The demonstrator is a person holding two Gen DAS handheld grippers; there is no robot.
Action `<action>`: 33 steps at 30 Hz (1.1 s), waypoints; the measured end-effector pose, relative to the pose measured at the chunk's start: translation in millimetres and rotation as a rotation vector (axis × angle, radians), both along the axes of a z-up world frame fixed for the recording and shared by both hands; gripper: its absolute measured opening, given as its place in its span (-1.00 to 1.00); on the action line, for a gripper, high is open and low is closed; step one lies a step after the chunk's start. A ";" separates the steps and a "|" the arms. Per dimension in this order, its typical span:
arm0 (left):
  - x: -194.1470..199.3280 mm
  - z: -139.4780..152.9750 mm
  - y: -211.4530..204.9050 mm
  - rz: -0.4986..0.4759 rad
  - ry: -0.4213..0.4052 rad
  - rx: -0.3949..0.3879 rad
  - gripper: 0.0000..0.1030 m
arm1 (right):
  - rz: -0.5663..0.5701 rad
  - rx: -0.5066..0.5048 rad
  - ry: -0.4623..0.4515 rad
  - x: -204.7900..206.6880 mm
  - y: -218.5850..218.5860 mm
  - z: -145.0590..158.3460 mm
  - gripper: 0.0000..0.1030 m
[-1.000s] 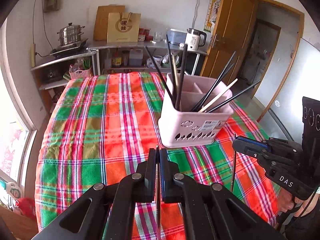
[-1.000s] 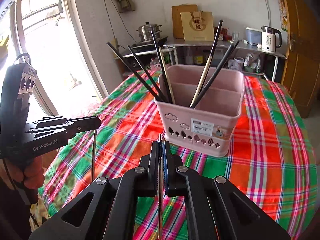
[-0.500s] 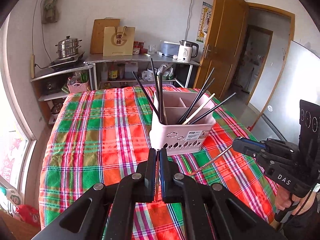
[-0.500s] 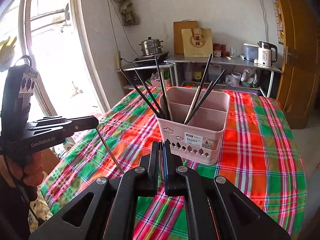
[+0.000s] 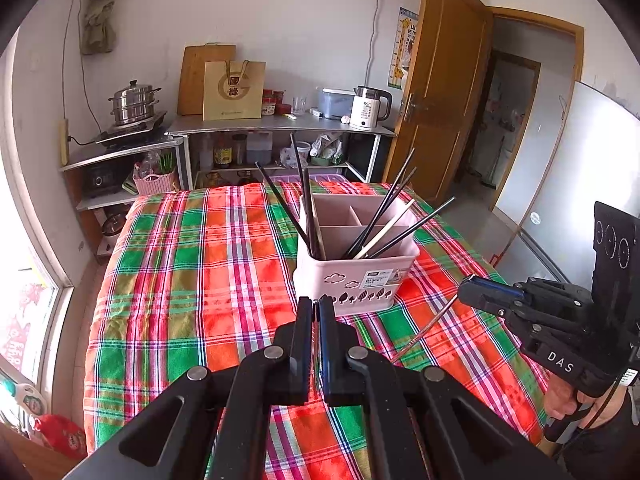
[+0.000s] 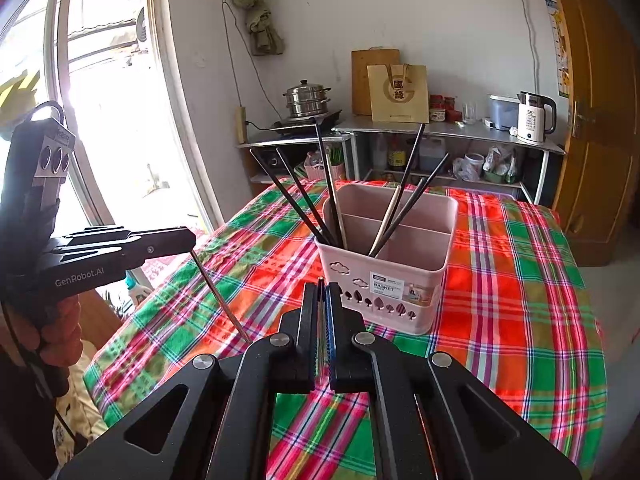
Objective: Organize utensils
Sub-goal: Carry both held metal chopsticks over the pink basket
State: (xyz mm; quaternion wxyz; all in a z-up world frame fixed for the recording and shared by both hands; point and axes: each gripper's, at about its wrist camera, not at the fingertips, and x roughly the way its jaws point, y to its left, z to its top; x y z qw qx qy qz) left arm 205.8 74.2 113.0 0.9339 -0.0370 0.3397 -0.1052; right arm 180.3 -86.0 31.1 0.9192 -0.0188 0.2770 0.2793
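Count: one pink basket (image 5: pixel 352 280); seven chopsticks (image 5: pixel 384 208) standing in it; two grippers, one chopstick (image 5: pixel 424 330) each.

Plaid-clothed table (image 5: pixel 192 288) — pink basket (image 5: pixel 348 280)

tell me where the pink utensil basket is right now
The pink utensil basket stands on the plaid tablecloth near mid-table, just beyond both gripper tips in both wrist views, with chopsticks leaning out of it.

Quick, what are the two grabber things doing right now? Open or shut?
Left gripper: shut on a thin chopstick.
Right gripper: shut on a thin chopstick too.
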 end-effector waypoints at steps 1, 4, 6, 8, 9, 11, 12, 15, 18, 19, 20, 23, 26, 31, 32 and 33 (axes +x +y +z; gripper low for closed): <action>0.8 1.9 -0.3 -0.004 -0.002 -0.004 -0.94 | 0.000 0.002 -0.004 -0.1 -0.4 1.6 -0.93; 4.3 9.1 -2.5 -0.010 -0.009 -0.012 -0.94 | 0.001 0.006 -0.014 2.0 -1.1 7.7 -0.94; 6.3 15.9 -4.0 -0.016 -0.020 -0.017 -0.94 | 0.000 0.006 -0.026 2.6 -0.4 12.8 -0.94; 8.6 25.1 -5.2 -0.020 -0.034 -0.026 -0.94 | -0.002 0.010 -0.044 3.5 -0.9 19.9 -0.94; 9.7 30.0 -5.8 -0.022 -0.043 -0.028 -0.94 | -0.004 0.014 -0.053 4.2 -1.5 24.1 -0.94; 13.0 41.1 -7.3 -0.024 -0.063 -0.032 -0.94 | -0.009 0.022 -0.071 6.5 -2.5 33.1 -0.94; 15.0 46.3 -8.0 -0.025 -0.073 -0.035 -0.94 | -0.010 0.026 -0.081 7.3 -2.9 37.7 -0.94; 23.8 61.7 -10.4 -0.025 -0.095 -0.039 -0.94 | -0.015 0.036 -0.114 10.8 -3.7 52.9 -0.94; 34.7 76.1 -11.2 -0.021 -0.114 -0.044 -0.94 | -0.024 0.047 -0.140 16.1 -4.7 66.2 -0.94; 38.4 80.3 -11.3 -0.020 -0.119 -0.046 -0.94 | -0.026 0.054 -0.146 18.7 -5.6 70.2 -0.94; 41.9 84.3 -11.6 -0.018 -0.126 -0.044 -0.94 | -0.028 0.062 -0.152 21.0 -6.5 74.3 -0.94; 54.8 93.5 -11.9 -0.015 -0.135 -0.042 -0.94 | -0.039 0.083 -0.169 29.1 -8.8 85.6 -0.94; 69.0 99.1 -13.9 -0.010 -0.138 -0.038 -0.94 | -0.051 0.090 -0.185 37.5 -8.3 92.6 -0.94; 91.9 95.2 -16.5 -0.005 -0.129 -0.033 -0.94 | -0.063 0.094 -0.182 54.2 -6.8 91.7 -0.94; 95.2 92.6 -17.9 -0.005 -0.127 -0.030 -0.94 | -0.065 0.091 -0.179 57.3 -5.8 89.4 -0.94; 99.0 90.0 -19.4 -0.007 -0.122 -0.030 -0.94 | -0.064 0.089 -0.174 60.2 -4.7 87.1 -0.94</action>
